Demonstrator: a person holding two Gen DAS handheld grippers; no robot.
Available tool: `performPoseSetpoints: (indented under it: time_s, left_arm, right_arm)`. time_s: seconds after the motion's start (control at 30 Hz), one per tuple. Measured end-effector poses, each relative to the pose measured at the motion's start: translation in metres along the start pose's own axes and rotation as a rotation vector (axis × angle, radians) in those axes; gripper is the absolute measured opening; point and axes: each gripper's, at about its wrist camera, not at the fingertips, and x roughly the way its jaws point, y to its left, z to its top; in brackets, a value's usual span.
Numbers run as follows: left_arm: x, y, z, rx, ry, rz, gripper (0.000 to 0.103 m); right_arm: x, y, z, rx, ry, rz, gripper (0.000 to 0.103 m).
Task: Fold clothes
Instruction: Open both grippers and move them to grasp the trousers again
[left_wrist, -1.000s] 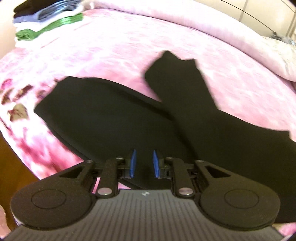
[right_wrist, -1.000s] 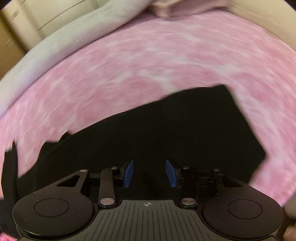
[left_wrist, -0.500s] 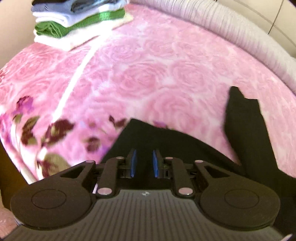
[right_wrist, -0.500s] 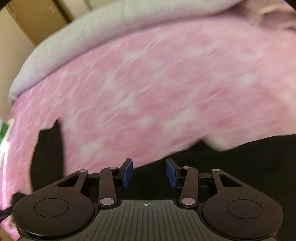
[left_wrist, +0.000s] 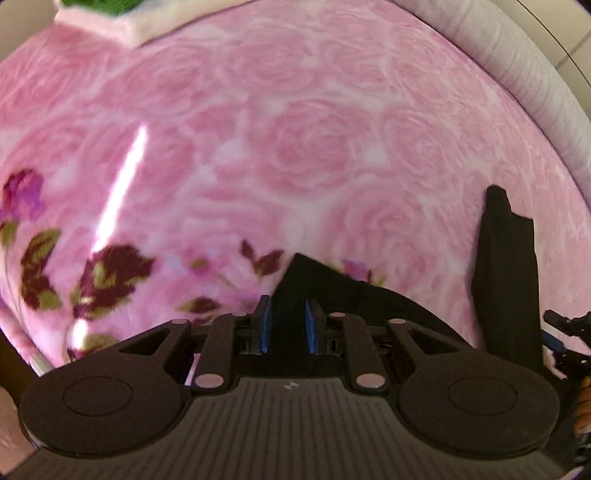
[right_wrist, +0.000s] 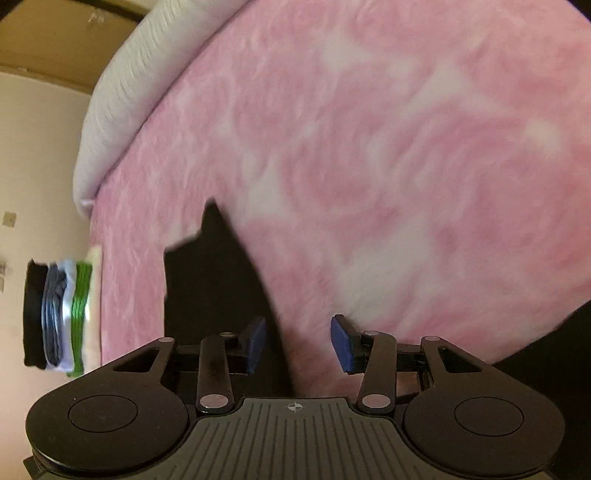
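Left wrist view: the left gripper (left_wrist: 286, 325) is seen low over a pink rose-patterned blanket (left_wrist: 295, 140).
Left gripper: its blue pads (left_wrist: 264, 325) are set narrowly, with a corner of the black garment (left_wrist: 332, 295) lying between them; whether the cloth is pinched cannot be told.
Garment, left view: a pointed corner is seen just ahead of the pads, and the cloth is spread back under the gripper and to its right.
Sleeve or leg: a long black strip (left_wrist: 506, 266) is laid on the blanket to the right of the left gripper, pointing away from it.
Right gripper, left view: part of it (left_wrist: 565, 332) is seen at the far right edge, just beside the strip.
Right wrist view: the right gripper (right_wrist: 297, 341) is held wide apart and nothing is gripped.
Garment, right view: the black strip (right_wrist: 218, 288) is seen ahead and left of the right gripper, passing by its left pad (right_wrist: 255, 341); more black cloth is seen at the far right edge.
Stack: folded clothes (right_wrist: 59, 314) are piled at the blanket's edge, far to the left of the right gripper; in the left view only the pile's bottom (left_wrist: 107, 14) is seen, far ahead and left.
Bolster: a pale ribbed roll (right_wrist: 125, 99) is laid along the far edge of the blanket.
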Motion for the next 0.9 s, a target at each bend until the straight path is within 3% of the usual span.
performPoseSetpoints:
  time_s: [0.03,0.07,0.2,0.27,0.33,0.43,0.57,0.7,0.77,0.9]
  left_arm:
    - [-0.001,0.005,0.0,-0.015,0.001,-0.005,0.015]
    - [-0.003,0.01,-0.001,-0.029,0.002,-0.009,0.015]
    - [-0.014,0.034,-0.005,-0.099,-0.001,-0.016,0.015]
    - [-0.021,0.044,-0.009,-0.127,-0.003,-0.007,0.015]
    - [-0.028,0.052,-0.013,-0.148,-0.002,0.001,0.015]
    - [-0.037,0.059,-0.022,-0.16,0.008,-0.003,0.015]
    - [-0.043,0.061,-0.033,-0.178,0.03,-0.058,0.018]
    - [-0.035,0.053,-0.042,-0.21,0.058,-0.161,0.021]
    - [-0.026,0.046,-0.042,-0.257,0.06,-0.224,0.021]
    - [-0.004,0.033,-0.036,-0.369,0.046,-0.351,0.026]
  right_arm:
    - [0.008,0.003,-0.002,-0.012,0.018,0.002,0.029]
    - [0.014,0.007,-0.004,-0.03,0.032,0.003,0.002]
    - [0.004,0.064,-0.028,-0.302,-0.037,0.01,0.002]
    - [-0.011,0.107,-0.059,-0.539,-0.068,0.039,0.002]
    - [-0.016,0.147,-0.1,-0.782,-0.033,0.062,0.002]
    - [-0.005,0.171,-0.158,-0.969,0.163,0.038,0.007]
    - [-0.016,0.155,-0.192,-0.916,0.19,-0.046,0.026]
    - [-0.038,0.116,-0.18,-0.72,0.166,-0.181,0.031]
    - [-0.051,0.086,-0.164,-0.503,0.166,-0.169,0.031]
    - [-0.083,0.01,-0.153,0.061,0.102,-0.042,0.031]
